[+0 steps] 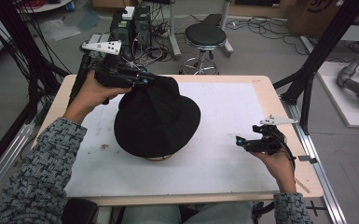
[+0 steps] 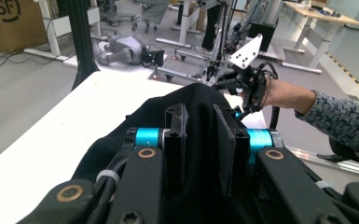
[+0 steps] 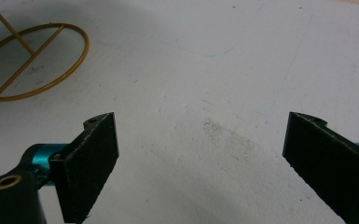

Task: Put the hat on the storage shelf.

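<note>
Black hat (image 1: 157,119) left of centre in the high view, perched on a gold wire stand (image 3: 32,60) whose ring base peeks out under the near brim. Left tongs (image 1: 142,80) at the crown's upper-left edge; in the left gripper view, a fold of crown cloth between the two jaws (image 2: 200,135), which sit close together but look slightly eased, so pinch judged released or nearly so, though hard to tell with the cloth dark against dark pads. Right tongs (image 1: 242,141) at right of the frame, low over bare white mat (image 1: 228,116), spread wide with nothing between them, well apart from the hat.

Risks from here, as a judgement: cloth snagging on a pad while the left tongs draw back, dragging the hat sideways and tipping the light stand; hat sitting off-centre on the stand and sliding off once let go; a sleeve brushing the near brim.

Open room: broad clear mat to the right and toward the bottom of the frame, good for a retreat of either hand. Tighter at upper left, where the bench (image 1: 261,84) edge lies close behind the left hand (image 1: 91,93), with cables and frame posts just beyond.
</note>
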Demonstrator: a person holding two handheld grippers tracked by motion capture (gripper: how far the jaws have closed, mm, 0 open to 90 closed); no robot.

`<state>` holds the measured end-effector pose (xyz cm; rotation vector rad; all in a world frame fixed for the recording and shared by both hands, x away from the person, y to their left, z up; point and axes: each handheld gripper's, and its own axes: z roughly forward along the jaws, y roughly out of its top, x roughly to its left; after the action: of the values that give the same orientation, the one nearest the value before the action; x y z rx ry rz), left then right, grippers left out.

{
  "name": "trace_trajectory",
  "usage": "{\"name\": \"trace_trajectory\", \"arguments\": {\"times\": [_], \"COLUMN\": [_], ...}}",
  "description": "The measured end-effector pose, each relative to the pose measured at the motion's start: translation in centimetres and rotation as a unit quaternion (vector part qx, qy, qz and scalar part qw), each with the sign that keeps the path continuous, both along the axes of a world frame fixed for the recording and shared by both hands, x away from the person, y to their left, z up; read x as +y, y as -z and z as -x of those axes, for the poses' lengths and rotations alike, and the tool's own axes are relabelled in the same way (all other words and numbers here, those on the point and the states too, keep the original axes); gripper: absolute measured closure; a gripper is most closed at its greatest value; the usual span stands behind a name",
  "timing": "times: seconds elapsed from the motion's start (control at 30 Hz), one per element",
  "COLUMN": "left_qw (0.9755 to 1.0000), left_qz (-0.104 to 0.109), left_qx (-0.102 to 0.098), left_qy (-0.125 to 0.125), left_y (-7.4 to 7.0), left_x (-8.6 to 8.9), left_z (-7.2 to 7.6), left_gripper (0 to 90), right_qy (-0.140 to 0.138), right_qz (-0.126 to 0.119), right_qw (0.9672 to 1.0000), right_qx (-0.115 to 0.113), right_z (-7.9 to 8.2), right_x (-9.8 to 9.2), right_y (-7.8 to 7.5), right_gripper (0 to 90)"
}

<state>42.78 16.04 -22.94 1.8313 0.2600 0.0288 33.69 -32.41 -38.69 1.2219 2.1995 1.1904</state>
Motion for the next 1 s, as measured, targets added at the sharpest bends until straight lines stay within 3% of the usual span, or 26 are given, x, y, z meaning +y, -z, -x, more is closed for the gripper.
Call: {"name": "trace_trajectory", "arguments": {"times": [0.2, 0.7, 1.0], "left_qw": [1.0000, 0.9997, 0.9991], "left_qz": [0.006, -0.002, 0.017], "left_qx": [0.004, -0.011, -0.013], "left_qy": [-0.004, -0.020, -0.036], "left_y": [0.4, 0.3, 0.4], "left_x": [0.4, 0.6, 1.1], "left_z": [0.0, 0.2, 0.5], "left_gripper": [71.8, 62.7, 56.9], "right_qy": [0.002, 0.001, -0.004], "right_qz": [-0.002, -0.004, -0.006], "right_qw": [1.0000, 1.0000, 1.0000], "right_qx": [0.000, -0.001, -0.006], "right_z": [0.0, -0.1, -0.5], "right_x": [-0.1, 0.0, 0.0], "right_y": [0.0, -0.1, -0.3], "right_gripper": [10.1, 10.1, 10.1]}}
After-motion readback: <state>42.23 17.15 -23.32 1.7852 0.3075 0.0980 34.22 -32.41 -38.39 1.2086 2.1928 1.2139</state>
